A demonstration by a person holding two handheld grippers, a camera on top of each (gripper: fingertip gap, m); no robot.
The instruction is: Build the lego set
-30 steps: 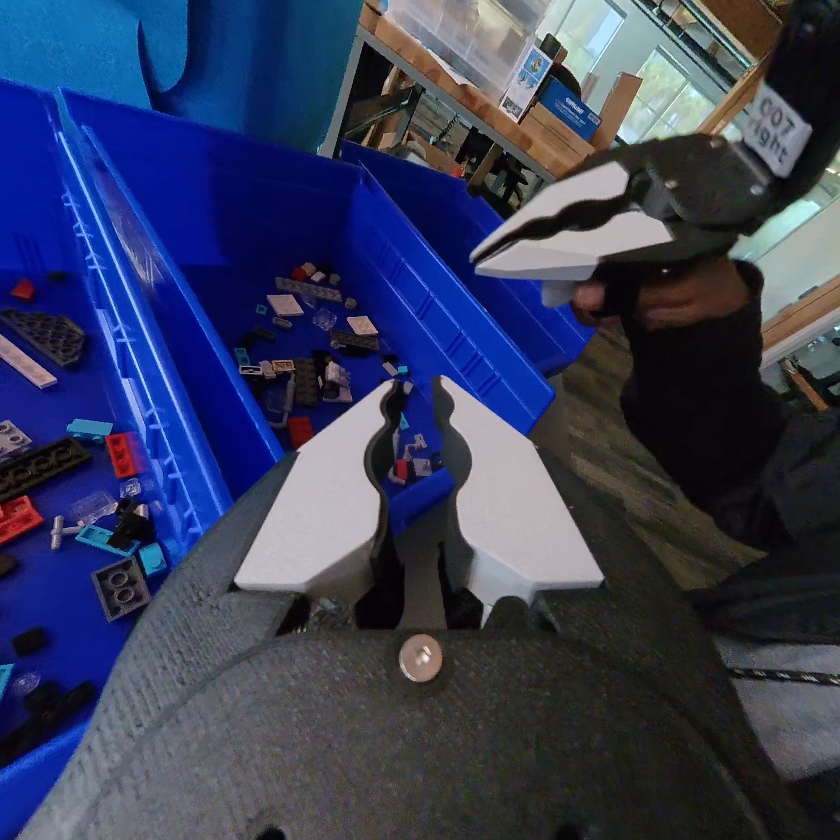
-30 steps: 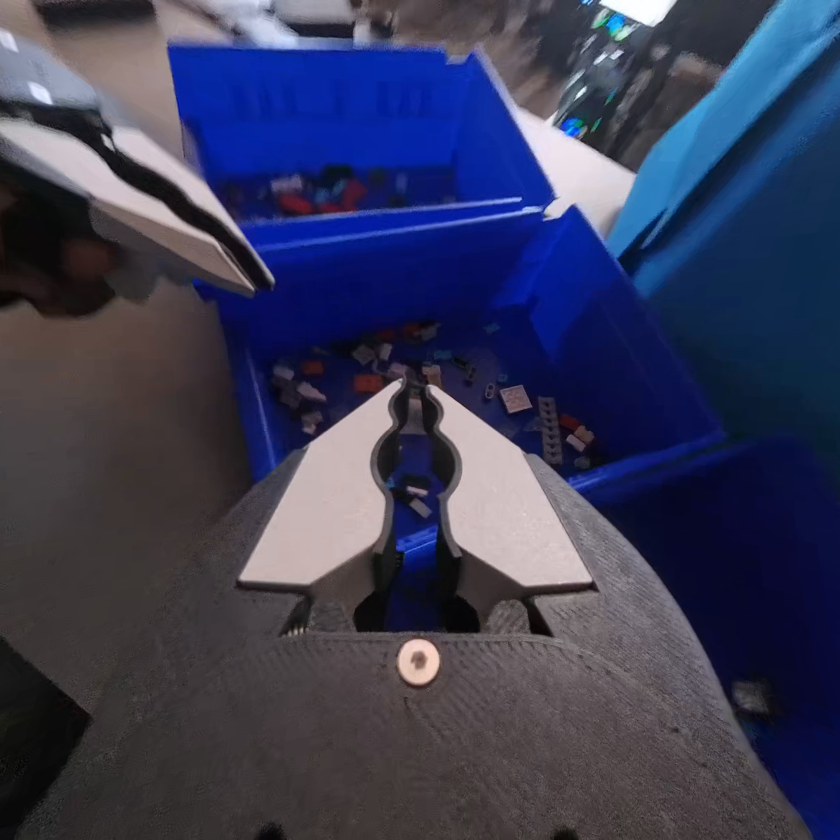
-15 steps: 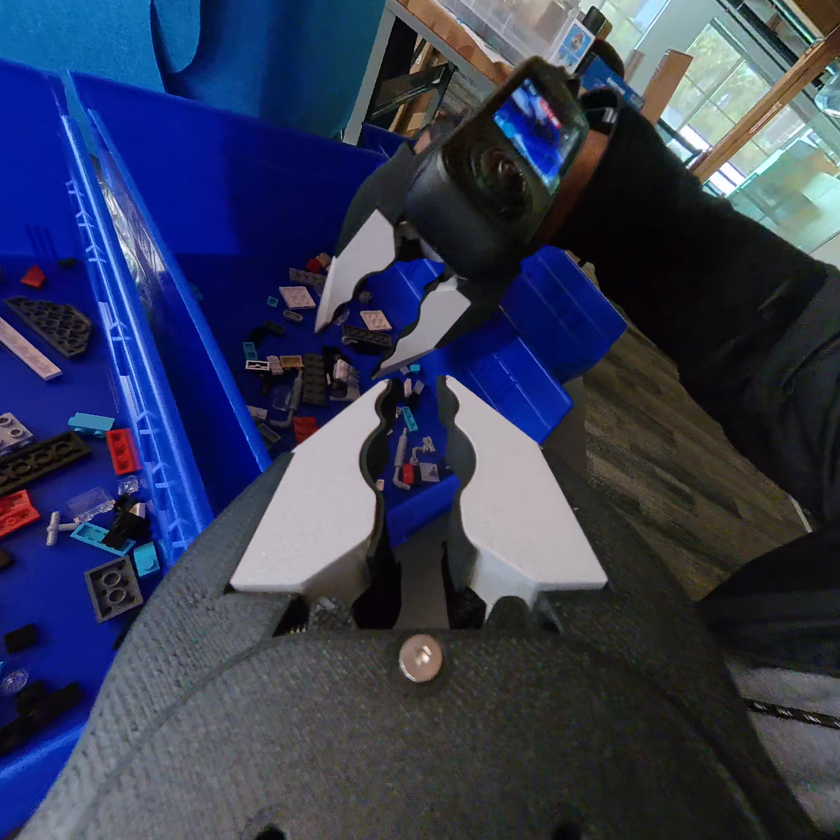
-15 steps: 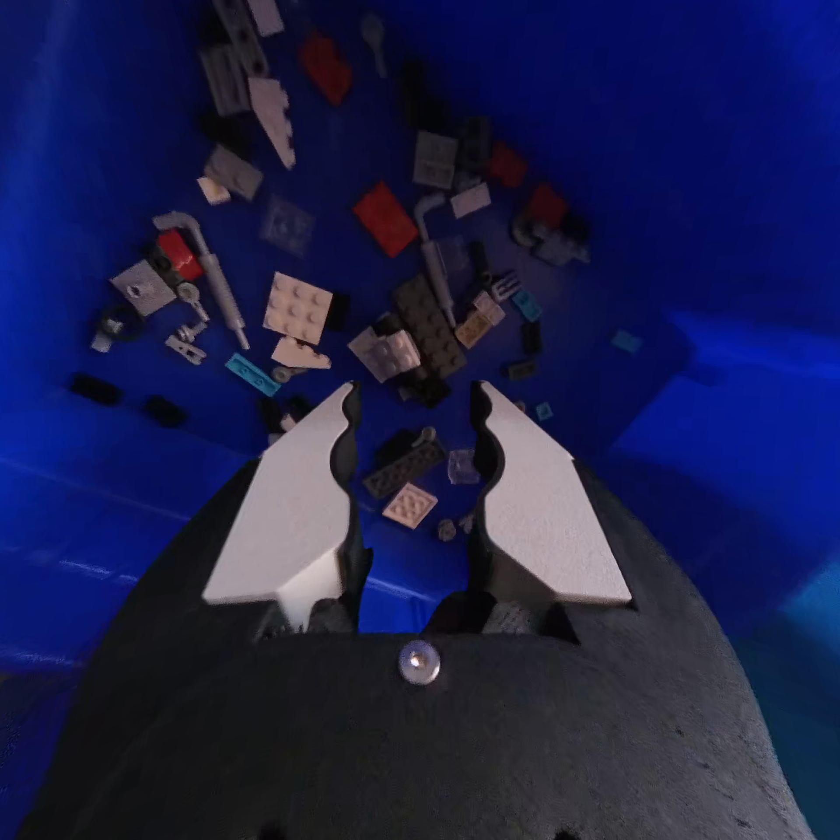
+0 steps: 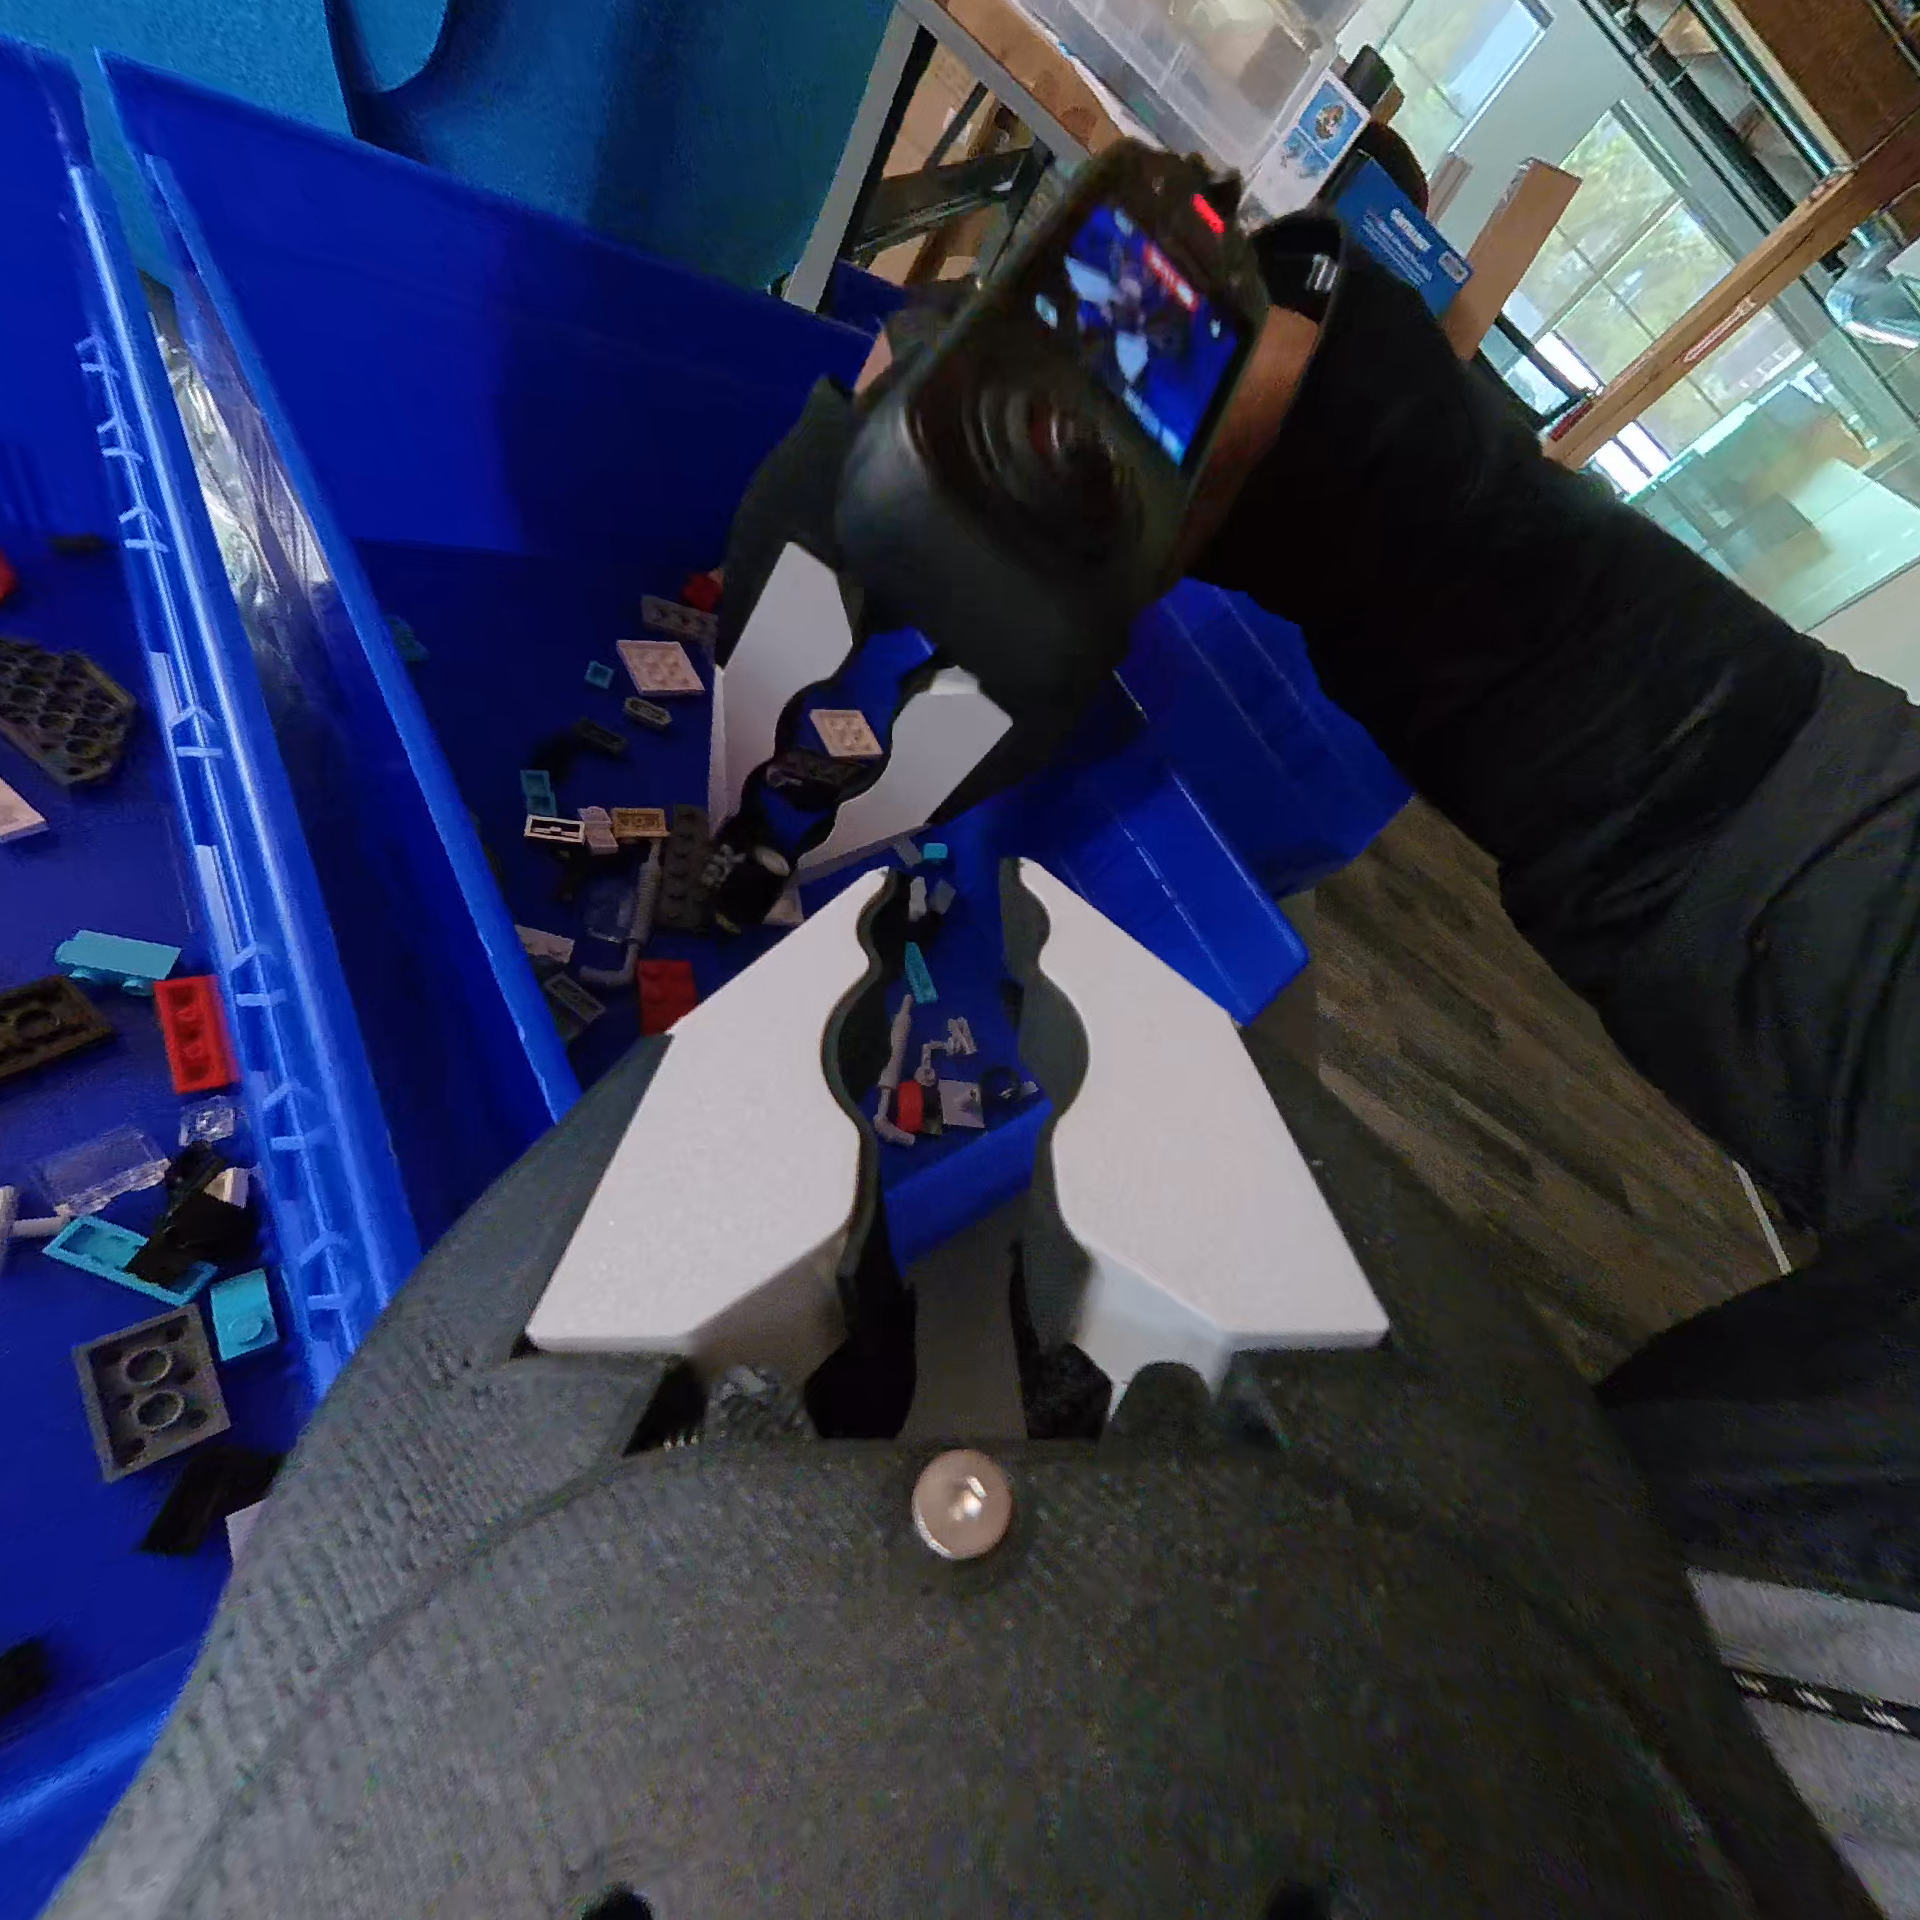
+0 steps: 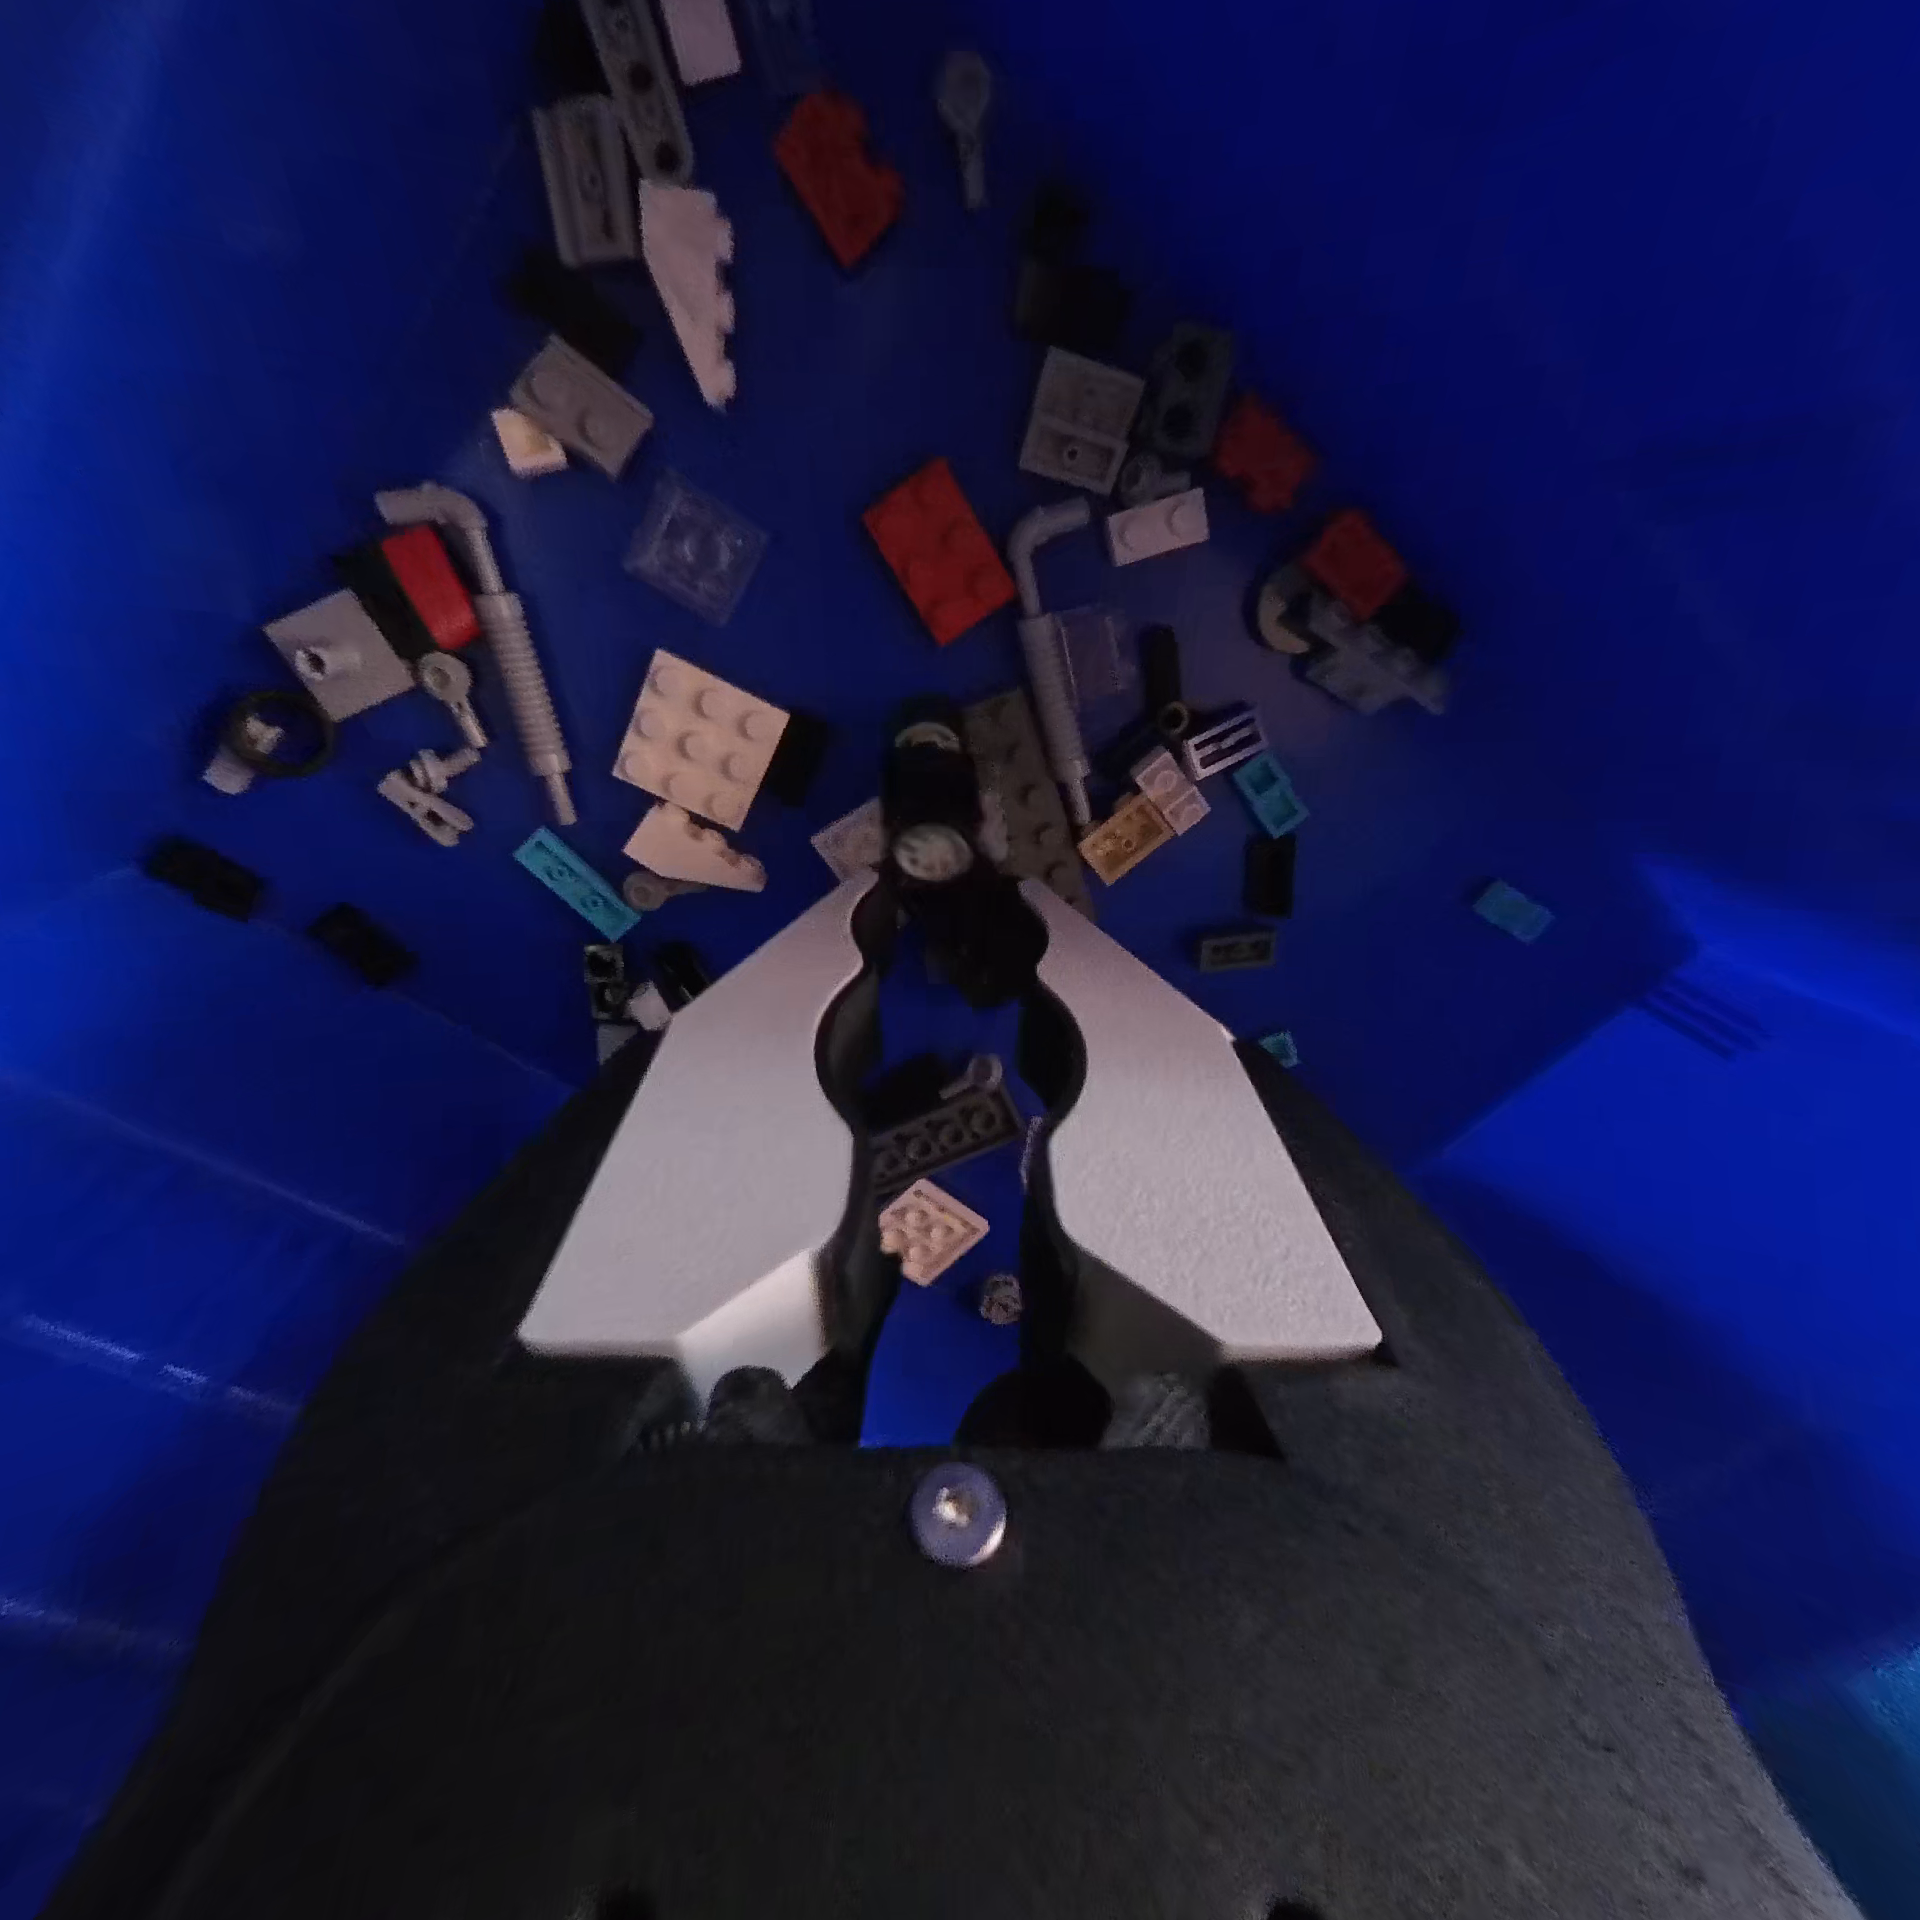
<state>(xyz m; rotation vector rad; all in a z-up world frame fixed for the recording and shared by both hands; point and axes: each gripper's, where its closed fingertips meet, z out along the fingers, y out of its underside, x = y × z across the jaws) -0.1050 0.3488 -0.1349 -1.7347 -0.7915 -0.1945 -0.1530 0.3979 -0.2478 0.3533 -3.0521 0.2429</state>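
My right gripper (image 6: 945, 885) is down inside a blue bin (image 6: 1558, 312) of loose lego pieces. It is shut on a small black wheeled piece (image 6: 928, 800), which sticks out past the fingertips. The left wrist view shows the same gripper (image 5: 774, 847) from the front with the black piece (image 5: 740, 878) at its tips. A tan square plate (image 6: 698, 750), a red plate (image 6: 938, 551) and a dark grey long plate (image 6: 1023, 790) lie close by. My left gripper (image 5: 951, 873) hovers outside the bin's near corner, slightly open and empty.
A second blue bin (image 5: 301, 1039) on the left holds more pieces, among them a red plate (image 5: 189, 1032) and a grey brick (image 5: 151, 1387). A third bin (image 5: 1247, 727) stands behind. A black-sleeved arm (image 5: 1507, 623) reaches in from the right over the floor (image 5: 1455, 1091). Across from one pair of fingers to the other is roughly 12 cm.
My right gripper swung from above the bins down into the middle bin, opened wide, then closed on the black wheeled piece. My left gripper has barely moved.
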